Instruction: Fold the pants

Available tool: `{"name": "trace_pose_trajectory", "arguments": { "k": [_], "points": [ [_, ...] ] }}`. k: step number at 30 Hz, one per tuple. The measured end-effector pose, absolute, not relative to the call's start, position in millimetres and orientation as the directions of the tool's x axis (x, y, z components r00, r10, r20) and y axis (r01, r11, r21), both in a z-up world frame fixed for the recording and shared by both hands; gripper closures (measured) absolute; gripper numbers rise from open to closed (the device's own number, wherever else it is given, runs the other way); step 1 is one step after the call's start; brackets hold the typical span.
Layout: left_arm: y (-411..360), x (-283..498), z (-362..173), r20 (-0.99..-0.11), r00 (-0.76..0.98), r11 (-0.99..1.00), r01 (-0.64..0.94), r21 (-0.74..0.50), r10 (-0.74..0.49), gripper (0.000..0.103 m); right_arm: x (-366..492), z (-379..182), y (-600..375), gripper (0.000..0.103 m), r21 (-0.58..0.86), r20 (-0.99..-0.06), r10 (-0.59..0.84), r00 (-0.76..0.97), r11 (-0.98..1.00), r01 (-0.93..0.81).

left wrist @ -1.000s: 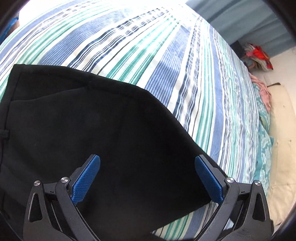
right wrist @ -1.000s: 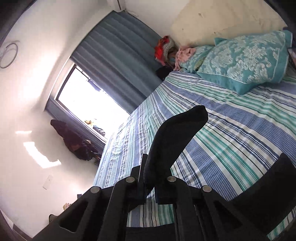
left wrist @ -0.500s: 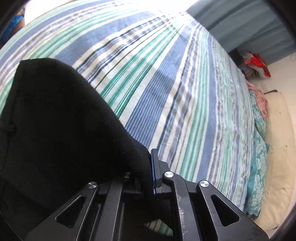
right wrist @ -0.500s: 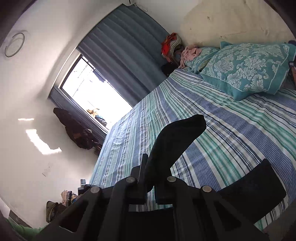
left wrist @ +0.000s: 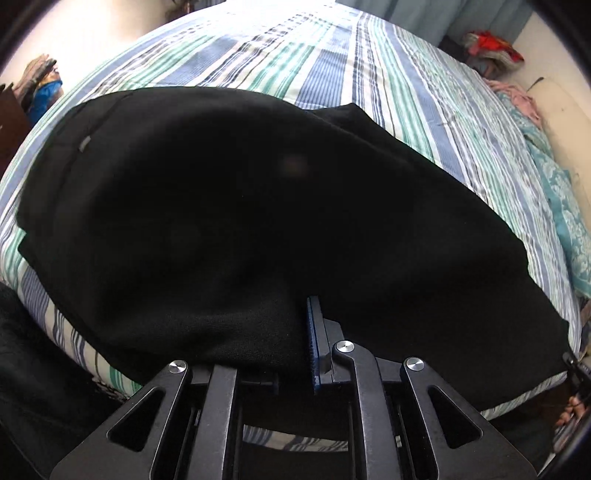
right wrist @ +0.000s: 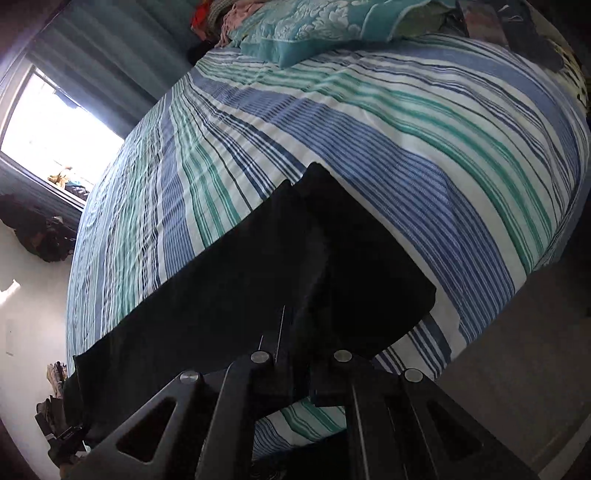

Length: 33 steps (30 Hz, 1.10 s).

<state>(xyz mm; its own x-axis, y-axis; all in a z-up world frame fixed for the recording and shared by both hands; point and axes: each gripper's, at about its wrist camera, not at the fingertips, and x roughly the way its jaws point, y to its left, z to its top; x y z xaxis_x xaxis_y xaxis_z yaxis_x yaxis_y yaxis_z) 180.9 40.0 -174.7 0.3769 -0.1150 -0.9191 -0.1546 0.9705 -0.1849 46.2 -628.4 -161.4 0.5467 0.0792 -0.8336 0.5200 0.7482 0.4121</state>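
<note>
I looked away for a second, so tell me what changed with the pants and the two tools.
The left tool closed on the black pants and drew them across the striped bedspread. The right tool, clamped on the pants throughout, came down toward the bed. The pillow stayed put.

Plain black fabric pants (left wrist: 258,206) fill the middle of the left wrist frame, over a bed sheet (left wrist: 332,55) striped in blue, teal green, white and thin navy lines. At the right edge lies a teal pillow (left wrist: 569,221) with a white floral pattern. The matte black left gripper (left wrist: 308,347) shows a blue textured pad (left wrist: 314,350). In the right wrist frame's upper left hangs a grey-blue curtain (right wrist: 110,48).
</note>
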Motion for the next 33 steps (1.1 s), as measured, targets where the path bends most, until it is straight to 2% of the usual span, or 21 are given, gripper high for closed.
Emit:
{"name": "trace_pose_trajectory", "arguments": {
  "k": [3,7,11,16,24,25,27,29,30,31,32,33],
  "points": [
    [35,177,-171,-0.921,0.379,0.977,-0.141,-0.158,-0.094,0.092,49,-154,-625,0.096,0.337,-0.854,0.037,0.519,0.799,0.498],
    [36,171,-167,-0.92,0.381,0.977,-0.141,-0.159,-0.094,0.092,50,-162,-630,0.095,0.325,-0.872,0.042,0.487,0.794,0.513],
    [19,164,-166,-0.921,0.386,0.992,-0.085,-0.091,-0.051,0.094,52,-158,-626,0.095,0.207,-0.884,-0.067,0.462,0.831,0.516],
    [6,164,-167,-0.924,0.382,0.998,-0.062,-0.025,0.001,0.094,59,-161,-627,0.096,0.12,-0.896,-0.136,0.422,0.842,0.526],
    [-25,167,-168,-0.922,0.382,0.998,-0.043,0.045,0.058,0.094,65,-164,-624,0.096,0.069,-0.902,-0.167,0.397,0.853,0.517],
    [-26,166,-168,-0.923,0.38,0.998,-0.041,0.049,0.061,0.093,65,-164,-623,0.096,0.064,-0.903,-0.171,0.395,0.854,0.516],
    [-29,164,-167,-0.926,0.369,0.997,-0.041,0.064,0.074,0.083,66,-163,-622,0.095,0.049,-0.902,-0.184,0.39,0.855,0.516],
    [-26,158,-164,-0.938,0.335,0.996,-0.051,0.079,0.092,0.05,64,-161,-622,0.083,0.048,-0.898,-0.191,0.397,0.853,0.52],
    [-21,152,-160,-0.944,0.318,0.995,-0.061,0.075,0.091,0.043,63,-159,-621,0.073,0.049,-0.894,-0.198,0.401,0.848,0.528],
    [-13,145,-156,-0.948,0.307,0.995,-0.074,0.063,0.083,0.037,60,-156,-622,0.062,0.064,-0.886,-0.196,0.419,0.844,0.532],
    [-5,138,-150,-0.951,0.302,0.995,-0.087,0.046,0.071,0.037,55,-152,-623,0.054,0.07,-0.876,-0.208,0.435,0.837,0.542],
    [5,130,-143,-0.952,0.298,0.994,-0.103,0.04,0.069,0.037,49,-145,-623,0.037,0.063,-0.862,-0.239,0.447,0.825,0.562]
  ]
}}
